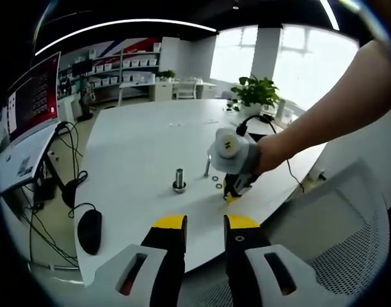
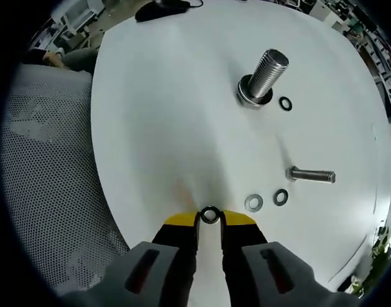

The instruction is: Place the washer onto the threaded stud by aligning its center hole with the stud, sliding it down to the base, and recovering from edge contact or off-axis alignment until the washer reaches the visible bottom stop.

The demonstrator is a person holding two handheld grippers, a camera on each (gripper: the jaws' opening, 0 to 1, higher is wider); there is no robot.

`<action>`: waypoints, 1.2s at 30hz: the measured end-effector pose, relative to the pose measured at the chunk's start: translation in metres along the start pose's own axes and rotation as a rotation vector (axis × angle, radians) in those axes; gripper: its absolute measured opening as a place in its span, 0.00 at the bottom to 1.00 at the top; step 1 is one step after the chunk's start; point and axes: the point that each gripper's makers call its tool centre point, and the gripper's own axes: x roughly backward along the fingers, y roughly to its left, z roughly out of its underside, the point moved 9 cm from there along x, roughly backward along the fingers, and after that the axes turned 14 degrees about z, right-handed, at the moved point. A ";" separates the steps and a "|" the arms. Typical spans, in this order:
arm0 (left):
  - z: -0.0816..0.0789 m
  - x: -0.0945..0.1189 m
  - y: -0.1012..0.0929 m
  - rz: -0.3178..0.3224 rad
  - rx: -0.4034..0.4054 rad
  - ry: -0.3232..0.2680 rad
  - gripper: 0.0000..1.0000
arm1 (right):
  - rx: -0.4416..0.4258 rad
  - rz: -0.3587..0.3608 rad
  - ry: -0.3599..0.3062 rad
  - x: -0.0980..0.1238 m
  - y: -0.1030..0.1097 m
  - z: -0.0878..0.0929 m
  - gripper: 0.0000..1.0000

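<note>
Gripping a small dark washer (image 2: 210, 215) between the yellow tips, my right gripper (image 2: 210, 219) sits low-centre of the right gripper view, jaws clenched on its edges just above the white table (image 2: 150, 115). Threaded stud (image 2: 264, 77) stands upper right of that frame w/ a wider ring at its base. Another washer (image 2: 285, 103) lies just beside it; two more washers (image 2: 265, 201) lie right of my tips, w/ a loose bolt (image 2: 312, 174) on its side above them.

To do this well, I think: lift clear, hold the washer flat, centre the hole over the stud tip, lower straight. If an edge catches, back off a touch and re-level, don't force.

Left gripper (image 1: 205, 225) hangs bottom-centre of the left gripper view, jaws parted, nothing in them, well apart from the stud (image 1: 179, 179).

Containers: none on the table that I can make out.
</note>
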 end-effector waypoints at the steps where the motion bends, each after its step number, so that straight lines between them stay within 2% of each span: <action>1: 0.000 0.000 0.000 -0.001 0.001 -0.001 0.21 | -0.025 0.007 0.002 -0.005 -0.002 0.000 0.15; 5: 0.000 0.000 0.000 -0.003 0.001 0.001 0.21 | -0.100 0.027 -0.026 0.003 0.003 0.006 0.15; 7: 0.000 0.000 0.000 -0.006 0.000 0.001 0.21 | -0.174 0.044 -0.051 0.004 0.004 0.010 0.15; 10: 0.001 0.001 0.000 -0.009 0.004 -0.001 0.21 | -0.198 0.042 -0.088 -0.003 0.003 0.014 0.14; 11: 0.001 0.001 0.000 -0.010 0.004 -0.002 0.21 | -0.220 0.046 -0.104 0.004 0.006 0.016 0.14; 12: 0.001 0.001 0.000 -0.011 0.005 -0.002 0.21 | -0.231 0.043 -0.108 0.002 0.004 0.017 0.14; 13: 0.001 0.001 0.000 -0.011 0.004 -0.002 0.21 | -0.238 0.040 -0.112 -0.006 0.000 0.016 0.14; 17: 0.000 0.001 0.001 -0.007 0.003 0.001 0.21 | -0.240 0.045 -0.109 0.007 0.008 0.016 0.14; 20: 0.001 0.001 0.001 -0.007 0.002 0.003 0.21 | -0.227 0.041 -0.114 0.005 0.006 0.014 0.14; 26: 0.000 0.000 0.001 -0.008 0.003 0.001 0.21 | -0.240 0.048 -0.145 0.013 -0.009 0.010 0.14; 28: 0.000 0.000 0.002 -0.008 0.003 0.000 0.21 | -0.238 0.063 -0.161 0.008 -0.020 0.011 0.14; 29: 0.000 0.000 0.002 -0.008 0.004 -0.001 0.21 | -0.239 0.068 -0.172 0.026 -0.021 0.007 0.14; 30: 0.000 0.000 0.002 -0.008 0.004 -0.002 0.21 | -0.242 0.073 -0.177 0.029 -0.024 0.006 0.14; 31: 0.000 0.000 0.002 -0.008 0.004 -0.004 0.21 | -0.239 0.079 -0.186 0.024 -0.033 0.005 0.14; 33: -0.001 0.000 0.002 -0.009 0.005 -0.006 0.21 | -0.247 0.097 -0.203 0.034 -0.038 0.007 0.14; 36: -0.001 0.000 0.003 -0.011 0.007 -0.010 0.21 | -0.258 0.120 -0.222 0.030 -0.062 0.004 0.14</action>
